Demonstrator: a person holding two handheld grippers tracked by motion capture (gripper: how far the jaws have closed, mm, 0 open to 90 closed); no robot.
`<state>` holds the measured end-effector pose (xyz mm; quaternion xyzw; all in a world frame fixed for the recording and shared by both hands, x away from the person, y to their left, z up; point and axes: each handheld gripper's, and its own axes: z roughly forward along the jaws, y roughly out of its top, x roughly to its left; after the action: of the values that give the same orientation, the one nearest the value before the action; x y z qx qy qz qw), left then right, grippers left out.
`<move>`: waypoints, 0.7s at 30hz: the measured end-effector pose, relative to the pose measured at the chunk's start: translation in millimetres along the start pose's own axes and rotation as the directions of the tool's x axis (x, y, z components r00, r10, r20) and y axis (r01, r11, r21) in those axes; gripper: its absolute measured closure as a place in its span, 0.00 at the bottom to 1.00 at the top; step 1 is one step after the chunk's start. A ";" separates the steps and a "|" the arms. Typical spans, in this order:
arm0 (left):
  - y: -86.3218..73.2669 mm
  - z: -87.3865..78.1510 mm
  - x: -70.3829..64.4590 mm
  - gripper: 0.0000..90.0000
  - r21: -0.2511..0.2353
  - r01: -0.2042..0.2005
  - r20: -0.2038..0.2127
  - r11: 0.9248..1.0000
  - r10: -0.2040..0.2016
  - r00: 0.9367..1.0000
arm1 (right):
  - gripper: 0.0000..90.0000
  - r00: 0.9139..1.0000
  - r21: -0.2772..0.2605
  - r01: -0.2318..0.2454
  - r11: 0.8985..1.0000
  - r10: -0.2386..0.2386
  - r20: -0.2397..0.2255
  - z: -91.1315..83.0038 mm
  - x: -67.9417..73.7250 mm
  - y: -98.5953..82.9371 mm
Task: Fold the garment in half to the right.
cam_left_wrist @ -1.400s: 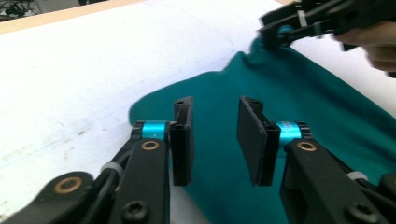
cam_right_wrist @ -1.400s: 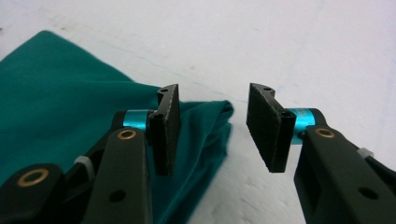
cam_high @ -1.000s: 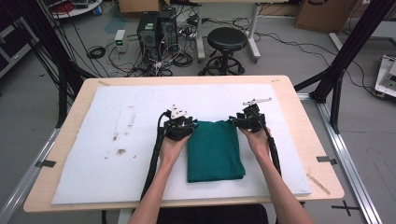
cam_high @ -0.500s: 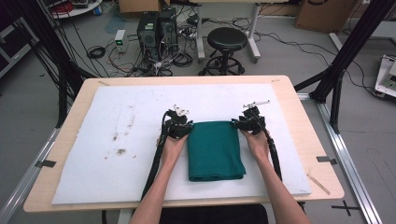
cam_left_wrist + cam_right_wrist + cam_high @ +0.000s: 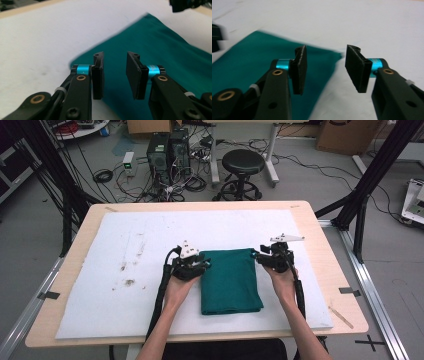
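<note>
A folded dark-green cloth [image 5: 231,280] lies mid-desk on the white mat [image 5: 125,245]. The left gripper [image 5: 192,265] and right gripper [image 5: 272,256] flank its far corners, fingers spread, probably ready to pinch them.

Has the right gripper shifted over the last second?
Yes. In the high view the right gripper has slid outward, off the green cloth's far right corner, and now sits just beside the cloth's right edge, open, over the white mat.

Stool [image 5: 243,162], PC towers [image 5: 167,149] behind table [image 5: 60,272]
</note>
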<state>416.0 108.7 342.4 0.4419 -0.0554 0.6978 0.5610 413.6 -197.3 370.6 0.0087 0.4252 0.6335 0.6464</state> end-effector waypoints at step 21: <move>-25.7 -34.9 -37.3 0.67 0.007 -0.094 0.144 0.996 0.092 0.985 | 0.62 0.979 0.095 0.126 0.987 -0.109 -0.173 -25.4 36.9 -50.5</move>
<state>417.2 110.7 285.2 0.4916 -0.1114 0.6902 0.5192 434.3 -190.1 306.7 -0.0358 0.5105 0.5694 0.6433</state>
